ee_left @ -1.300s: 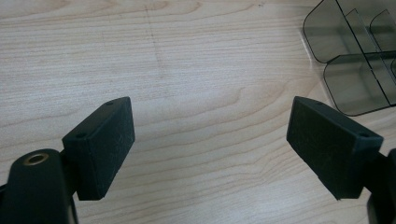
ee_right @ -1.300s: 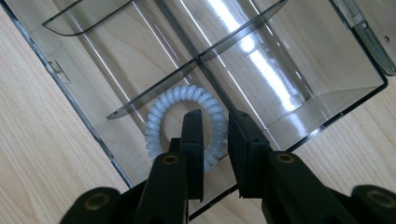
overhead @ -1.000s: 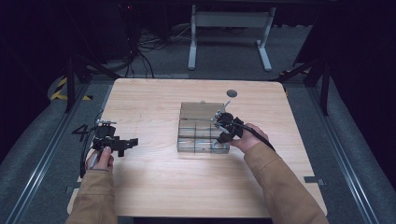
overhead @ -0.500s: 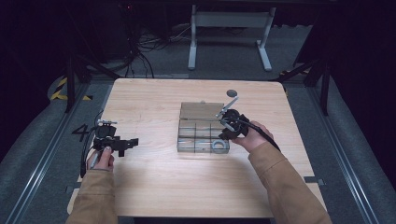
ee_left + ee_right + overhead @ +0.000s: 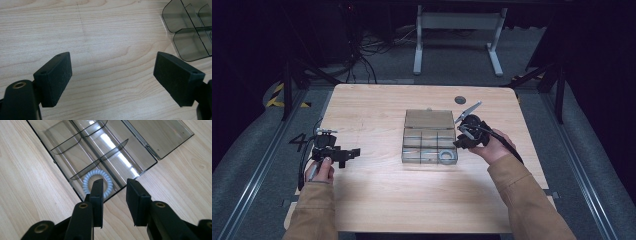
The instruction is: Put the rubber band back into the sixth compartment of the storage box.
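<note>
Since the earlier pictures, the right gripper (image 5: 460,135) had drawn back from over the organizer box to its right edge and tipped, so that its grey plate (image 5: 468,111) stuck up and away toward the far side of the table (image 5: 372,107); the left gripper (image 5: 343,155) had kept its place near the table's left edge. Seen from the high view, the smoky clear organizer box (image 5: 429,136) lay at the middle of the light wooden table with its lid (image 5: 428,119) folded flat on the far side. A white spiral hair tie (image 5: 445,156) lay in the near right compartment of the box. In the right gripper view, the right gripper (image 5: 114,187) held its jaws a little apart with nothing between them, their tips just above the near corner of the box (image 5: 82,147), and the hair tie (image 5: 98,183) lay partly behind the left jaw. The person's right hand (image 5: 491,146) wrapped the gripper body, a tan sleeve (image 5: 524,200) behind it. In the left gripper view, the left gripper (image 5: 112,66) had its jaws spread wide over bare wood, empty, with a corner of the box (image 5: 190,42) at the upper right, well apart from them. The left hand (image 5: 318,171) gripped its handle low on the table. A dark round disc (image 5: 460,99) sat near the table's far edge.
</note>
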Demonstrator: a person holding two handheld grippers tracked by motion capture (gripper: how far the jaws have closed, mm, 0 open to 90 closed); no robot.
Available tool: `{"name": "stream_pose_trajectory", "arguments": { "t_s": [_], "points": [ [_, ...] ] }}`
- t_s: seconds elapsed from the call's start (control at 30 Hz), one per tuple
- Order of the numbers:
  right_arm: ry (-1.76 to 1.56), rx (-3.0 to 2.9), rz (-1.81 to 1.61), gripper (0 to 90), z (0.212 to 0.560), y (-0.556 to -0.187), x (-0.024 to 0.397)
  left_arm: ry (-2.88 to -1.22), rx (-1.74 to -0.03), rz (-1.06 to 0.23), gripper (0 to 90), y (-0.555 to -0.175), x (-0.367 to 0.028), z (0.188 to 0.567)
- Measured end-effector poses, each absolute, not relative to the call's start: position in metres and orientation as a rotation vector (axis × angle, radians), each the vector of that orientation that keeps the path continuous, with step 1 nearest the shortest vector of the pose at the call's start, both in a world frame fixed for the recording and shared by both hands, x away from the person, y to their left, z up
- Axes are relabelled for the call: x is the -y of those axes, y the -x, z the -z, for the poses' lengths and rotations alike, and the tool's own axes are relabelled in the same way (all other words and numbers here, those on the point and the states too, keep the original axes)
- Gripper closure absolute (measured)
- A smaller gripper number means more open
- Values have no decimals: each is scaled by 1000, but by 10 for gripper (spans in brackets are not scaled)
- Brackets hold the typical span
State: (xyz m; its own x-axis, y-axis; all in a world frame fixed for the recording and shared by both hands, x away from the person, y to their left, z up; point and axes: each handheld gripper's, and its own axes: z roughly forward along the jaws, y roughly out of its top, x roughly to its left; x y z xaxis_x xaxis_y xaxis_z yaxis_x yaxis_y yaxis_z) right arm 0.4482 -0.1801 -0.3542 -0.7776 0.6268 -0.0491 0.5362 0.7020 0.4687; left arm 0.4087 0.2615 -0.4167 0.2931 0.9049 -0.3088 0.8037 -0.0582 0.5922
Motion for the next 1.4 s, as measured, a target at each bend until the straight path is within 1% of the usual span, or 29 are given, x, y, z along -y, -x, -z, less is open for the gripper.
{"name": "stream_pose_trajectory", "arguments": {
  "t_s": [0.53, 0.8, 0.97, 1.07, 1.4],
  "points": [
    [-989, -2664, -694, 645, 344, -434, 214, -1873, -1529, -185, 159, -409, -262, 417],
    [-1030, -2616, -701, 613, 344, -426, 241, -1874, -1531, -187, 159, -409, -261, 417],
    [-1068, -2592, -701, 602, 346, -423, 258, -1879, -1528, -189, 159, -409, -261, 417],
    [-1087, -2564, -712, 570, 348, -420, 268, -1881, -1529, -190, 159, -408, -261, 417],
    [-1157, -2519, -728, 559, 361, -413, 293, -1880, -1536, -193, 159, -408, -261, 418]
  ]
}}
